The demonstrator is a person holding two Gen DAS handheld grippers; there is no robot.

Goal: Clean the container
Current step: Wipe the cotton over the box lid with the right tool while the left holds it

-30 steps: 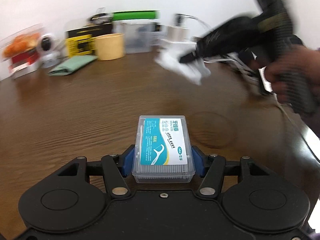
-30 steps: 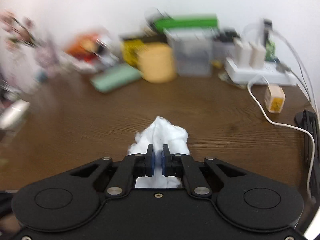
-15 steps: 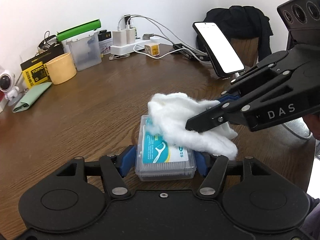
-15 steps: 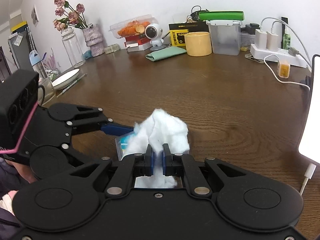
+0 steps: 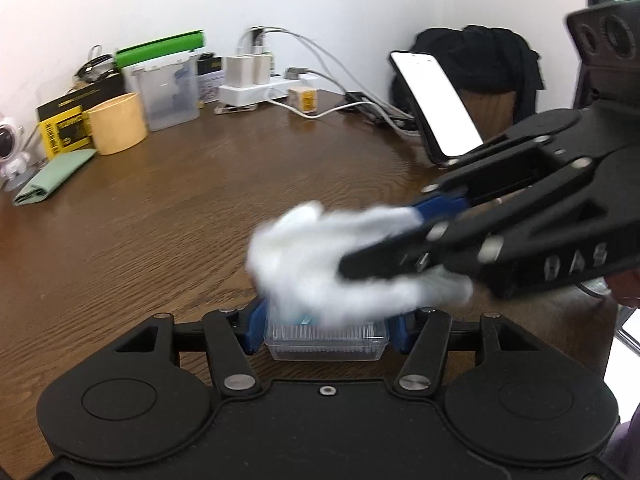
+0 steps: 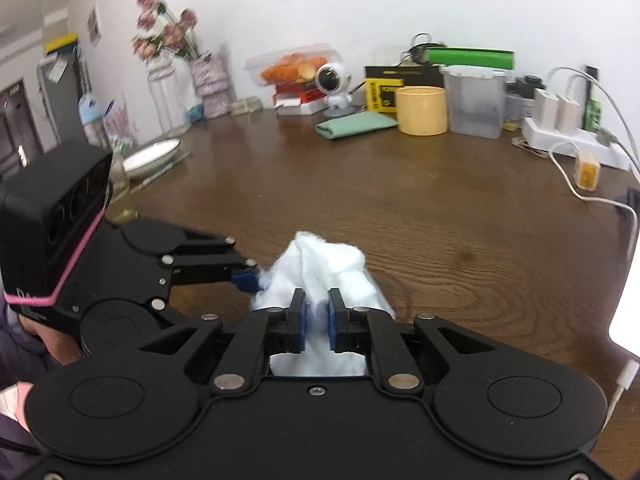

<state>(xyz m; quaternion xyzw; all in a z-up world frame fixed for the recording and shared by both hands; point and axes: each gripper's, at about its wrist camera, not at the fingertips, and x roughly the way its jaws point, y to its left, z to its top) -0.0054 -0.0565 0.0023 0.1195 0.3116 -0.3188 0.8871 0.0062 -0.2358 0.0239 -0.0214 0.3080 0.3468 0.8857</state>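
My left gripper is shut on a small clear plastic floss-pick container, held between its blue pads low over the brown table. My right gripper is shut on a white wad of cotton cloth. In the left wrist view the cloth lies blurred on top of the container and covers its label, with the right gripper coming in from the right. In the right wrist view the container is hidden under the cloth, and the left gripper sits at the left.
A phone on a stand is at the right. A power strip with chargers and cables, a clear box, a yellow cup and a green pouch line the back. A vase of flowers and a plate stand left.
The right gripper has swept the cloth further left across the container's top, now covering its label. The left gripper keeps hold of the container in the same place.
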